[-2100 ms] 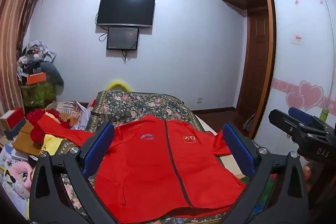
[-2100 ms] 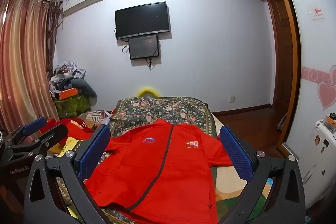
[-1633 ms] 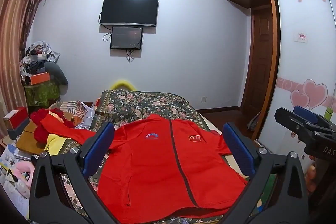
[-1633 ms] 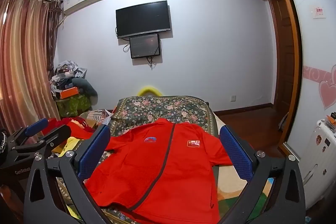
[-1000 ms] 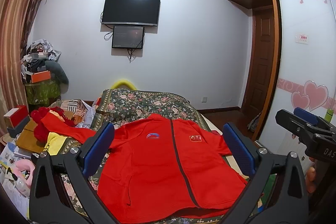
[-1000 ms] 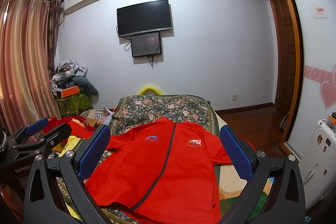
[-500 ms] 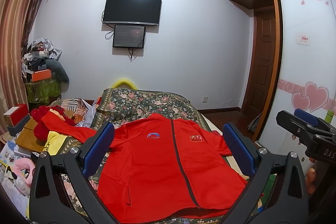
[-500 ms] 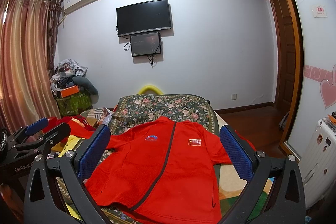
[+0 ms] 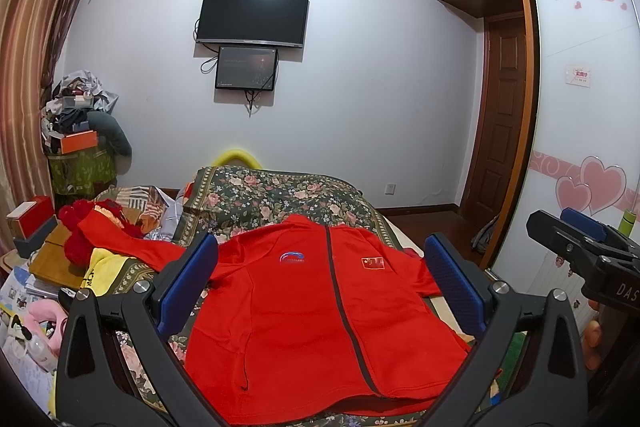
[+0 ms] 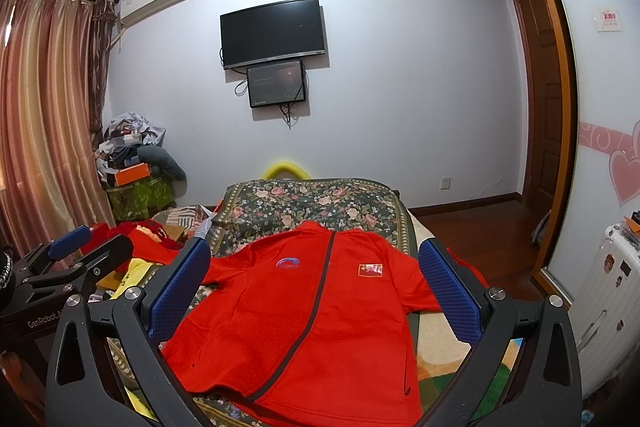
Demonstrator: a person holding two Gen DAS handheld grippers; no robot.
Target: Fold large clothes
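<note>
A red zip-front jacket [image 9: 320, 311] lies spread front-up on the bed [image 9: 272, 195], over its floral cover, collar toward the far wall and hem toward the near edge. One sleeve trails off to the left across a heap of clutter; the other drapes over the bed's right side. The left gripper [image 9: 320, 283] hangs above the jacket's near half, clear of the cloth, its blue-padded fingers spread wide with nothing between them. The right gripper [image 10: 314, 281] is held beside it at about the same height, likewise gaping and empty, aimed over the chest of the jacket. Both point level toward the wall-mounted television [image 10: 274, 31]. Fingers of the person's right hand [image 9: 592, 341] show below the right gripper's body.
</note>
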